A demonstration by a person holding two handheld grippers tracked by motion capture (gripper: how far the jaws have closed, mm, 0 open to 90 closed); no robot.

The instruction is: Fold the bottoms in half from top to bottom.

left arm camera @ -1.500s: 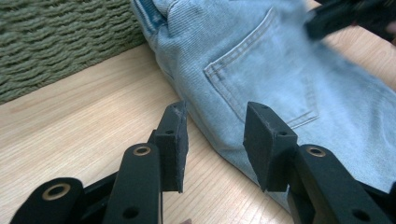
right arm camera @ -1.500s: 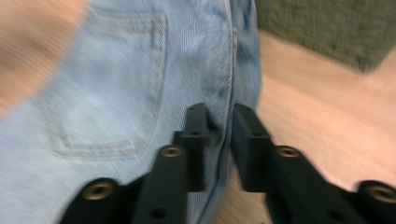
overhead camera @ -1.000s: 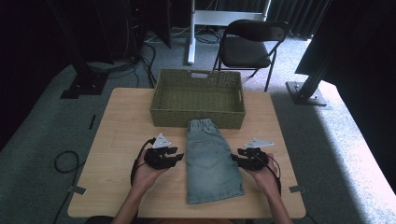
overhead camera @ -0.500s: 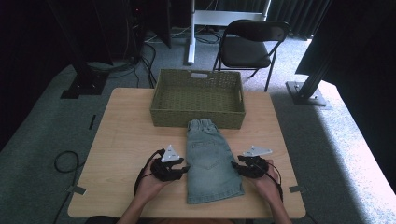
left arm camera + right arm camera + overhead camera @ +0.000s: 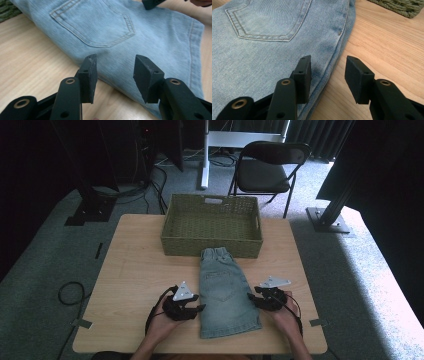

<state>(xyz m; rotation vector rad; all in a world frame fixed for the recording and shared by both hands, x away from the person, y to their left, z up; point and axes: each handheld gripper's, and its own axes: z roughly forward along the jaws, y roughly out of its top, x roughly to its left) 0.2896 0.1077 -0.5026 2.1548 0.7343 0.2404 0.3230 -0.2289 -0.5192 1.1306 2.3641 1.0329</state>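
Table [image 5: 130, 270]: basket [image 5: 212, 226] behind shorts [image 5: 226, 295]

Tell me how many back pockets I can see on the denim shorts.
1. The pocket sits mid-panel on the folded denim shorts, between the left tool and right tool. A second may be folded underneath.

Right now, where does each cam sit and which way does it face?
High view: above the person's side, facing forward and down on the table, wicker basket, denim shorts; forearms, left gripper, right gripper.
Left gripper view: on that gripper, along its open jaws at the shorts' side edge.
Right gripper view: on that gripper, along its open jaws, astride the opposite edge.
Shared: the shorts' back pocket.
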